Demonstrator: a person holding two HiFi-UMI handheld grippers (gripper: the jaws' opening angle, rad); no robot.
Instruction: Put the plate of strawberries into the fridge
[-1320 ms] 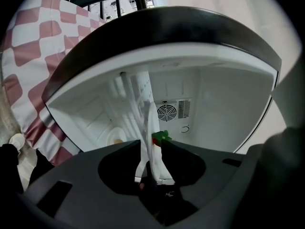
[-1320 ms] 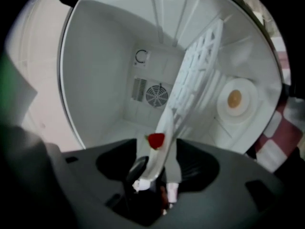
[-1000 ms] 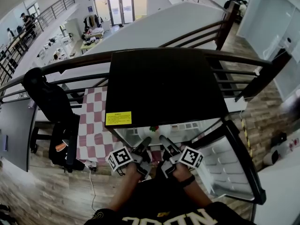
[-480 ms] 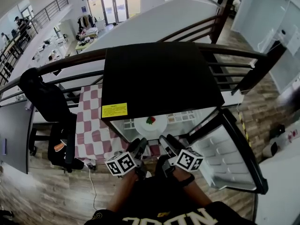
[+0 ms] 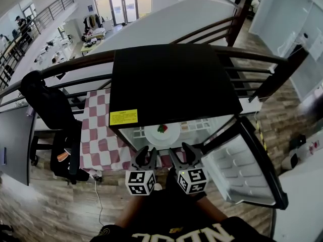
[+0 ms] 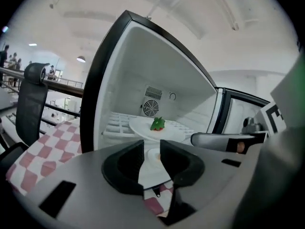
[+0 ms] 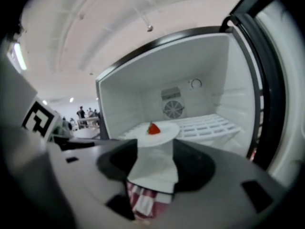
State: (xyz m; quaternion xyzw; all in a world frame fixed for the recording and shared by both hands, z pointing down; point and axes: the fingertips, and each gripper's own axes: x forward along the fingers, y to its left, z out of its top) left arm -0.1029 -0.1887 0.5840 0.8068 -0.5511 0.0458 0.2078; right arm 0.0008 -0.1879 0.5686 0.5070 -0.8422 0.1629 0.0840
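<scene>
A white plate (image 5: 162, 134) with one strawberry (image 5: 162, 129) rests on the white wire shelf (image 5: 202, 125) inside the open black fridge (image 5: 171, 79). Both grippers hang just outside the fridge's opening, clear of the plate. My left gripper (image 5: 145, 157) has nothing between its jaws, which are closing; past them I see the plate (image 6: 157, 130) and strawberry (image 6: 158, 124). My right gripper (image 5: 182, 154) is open and empty, facing the same plate (image 7: 155, 134) and strawberry (image 7: 153, 128).
The fridge door (image 5: 250, 170) stands swung out to the right, with white racks on its inner side. A red-and-white checked cloth (image 5: 98, 135) lies to the left of the fridge, beside a black chair (image 5: 50, 110). A dark railing (image 5: 262, 64) runs behind.
Both grippers have drawn back from the fridge toward me, leaving the plate on the shelf. Their marker cubes have swung to face the head camera.
</scene>
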